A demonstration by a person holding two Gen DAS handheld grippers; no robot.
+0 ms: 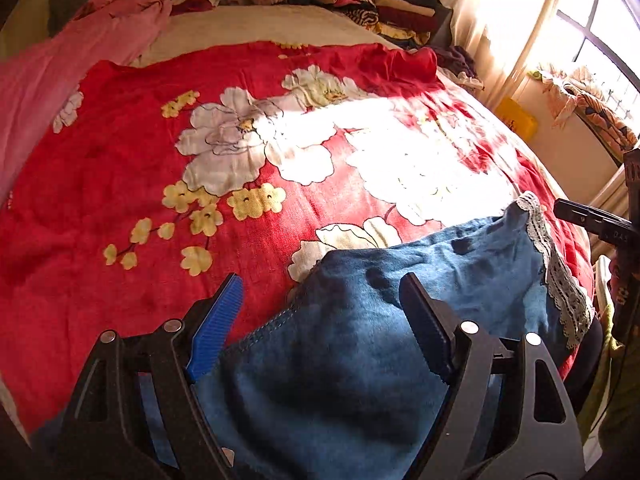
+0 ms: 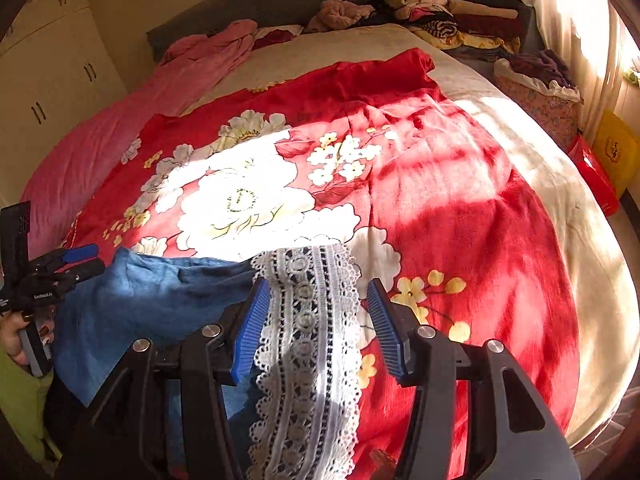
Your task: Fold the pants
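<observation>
On the bed (image 2: 520, 128), a red floral sheet (image 1: 132, 184) covers most of the top w/ big white flowers and small yellow ones; cream bedding shows beyond its far edge and along the window side. Strong sun patches wash out the middle of the sheet.

Blue pants (image 1: 352, 364) lie at the near edge of the red floral sheet, bunched, w/ a white lace trim (image 2: 308, 320) running down one end.

Left gripper (image 1: 320, 328): jaws wide apart, blue pads not pressing anything; pants fabric lies between and below them. Right gripper (image 2: 316, 328): jaws apart too, lace trim lying between the pads; left pad sits right at the trim's edge, can't tell if it touches, right pad is clear of it. A hand (image 2: 24, 336) w/ dark nails holds the left gripper's handle, seen at the left edge of the right wrist view.

Rest of room, relative to the bed: pink blanket (image 2: 132, 120) heaped along its left side up to a grey headboard (image 2: 260, 0); stacks of folded clothes (image 2: 460, 4) at the far right corner by the headboard; white wardrobe (image 2: 52, 72) w/ dark handles past the left side; curtain and bright window (image 1: 592, 40) on the right; a cloth-filled basket (image 2: 540, 88) and a yellow box (image 2: 616, 152) on the floor at that side.
</observation>
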